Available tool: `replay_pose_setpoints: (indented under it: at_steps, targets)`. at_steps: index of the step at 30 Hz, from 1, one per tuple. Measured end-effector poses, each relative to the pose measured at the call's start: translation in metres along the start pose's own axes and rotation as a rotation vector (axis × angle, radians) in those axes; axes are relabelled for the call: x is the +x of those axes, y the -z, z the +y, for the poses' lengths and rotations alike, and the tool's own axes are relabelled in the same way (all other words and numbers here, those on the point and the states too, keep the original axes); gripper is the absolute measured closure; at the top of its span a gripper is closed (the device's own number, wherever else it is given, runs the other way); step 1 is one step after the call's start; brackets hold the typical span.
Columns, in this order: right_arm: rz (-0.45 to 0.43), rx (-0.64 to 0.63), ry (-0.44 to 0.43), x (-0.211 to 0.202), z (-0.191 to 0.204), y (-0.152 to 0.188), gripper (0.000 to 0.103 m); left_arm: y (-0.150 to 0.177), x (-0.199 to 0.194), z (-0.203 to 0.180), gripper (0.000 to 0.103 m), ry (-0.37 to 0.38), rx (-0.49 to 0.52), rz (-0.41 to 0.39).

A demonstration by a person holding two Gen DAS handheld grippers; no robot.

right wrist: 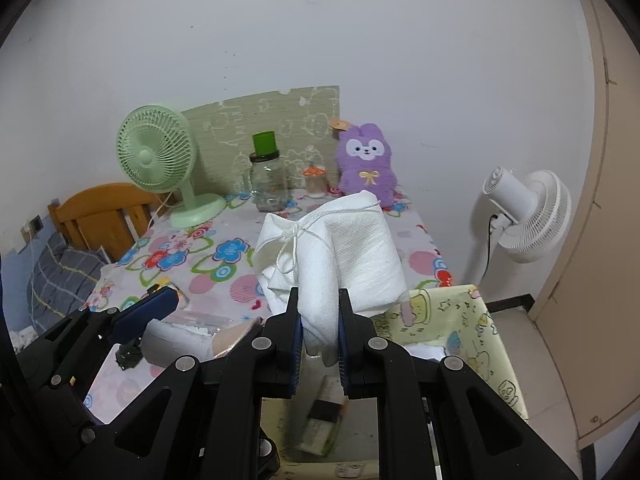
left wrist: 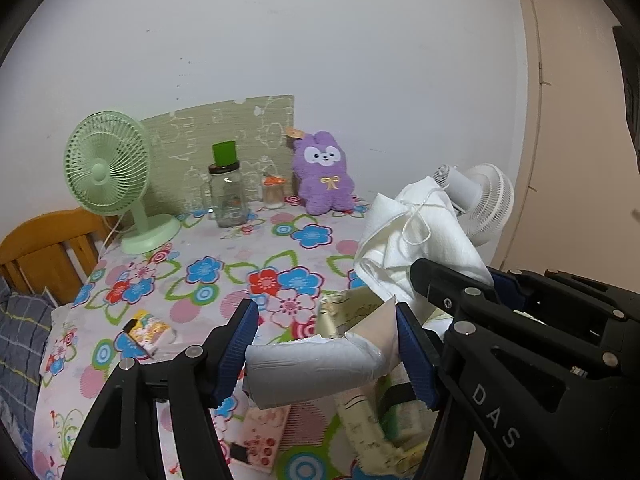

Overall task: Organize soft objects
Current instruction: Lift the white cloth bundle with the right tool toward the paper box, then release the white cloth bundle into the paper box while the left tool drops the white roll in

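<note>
Both hands loaded right now: right gripper (right wrist: 319,344) is clamped tight on a white cloth bundle (right wrist: 344,256), pads pinching a low fold, the rest of it standing up above the jaws, held over the mouth of the yellow cartoon-print bag (right wrist: 460,320) at the table's near edge. Looks like quilted, waffle-textured fabric w/ a thin white drawstring (right wrist: 296,248) looped around the top; light, floppy, zero stiffness, so it'll slump whichever way it's tipped. The grip sits low on a thick fold, which I'd judge sensible; grab the cord alone and it'd prob swing. Left gripper (left wrist: 326,350) has its blue ribbed pads spread fairly wide, gripping a grey-white soft plastic pack (left wrist: 316,372) lying crosswise betw. them, the right end crumpled against the pad. Reads as squashy padded stuff in crinkly film: light, compressible, maybe a bit slick, so mid-body hold across the width seems best. Both items hover above the floral tablecloth (left wrist: 248,248), smooth printed sheet. At the back by the wall: fuzzy purple bunny plush (left wrist: 323,178), upright, untouched, prob another soft one to sort.
</note>
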State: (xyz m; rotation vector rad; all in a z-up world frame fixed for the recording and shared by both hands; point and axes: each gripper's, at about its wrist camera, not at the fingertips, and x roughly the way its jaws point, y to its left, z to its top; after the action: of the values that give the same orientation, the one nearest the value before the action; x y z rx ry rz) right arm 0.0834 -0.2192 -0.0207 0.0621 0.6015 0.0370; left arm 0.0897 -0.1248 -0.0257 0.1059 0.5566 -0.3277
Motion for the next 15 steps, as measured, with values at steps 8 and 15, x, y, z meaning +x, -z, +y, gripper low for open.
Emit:
replay_pose_setpoints:
  at_steps: [8, 15]
  targets:
    - [0.004, 0.027, 0.025, 0.000, -0.024, 0.003, 0.086, -0.004, 0.012, -0.025, 0.033, 0.037, 0.027, 0.009]
    - [0.018, 0.054, 0.056, 0.004, -0.046, 0.009, 0.086, -0.004, 0.025, -0.043, 0.033, 0.068, 0.052, 0.030]
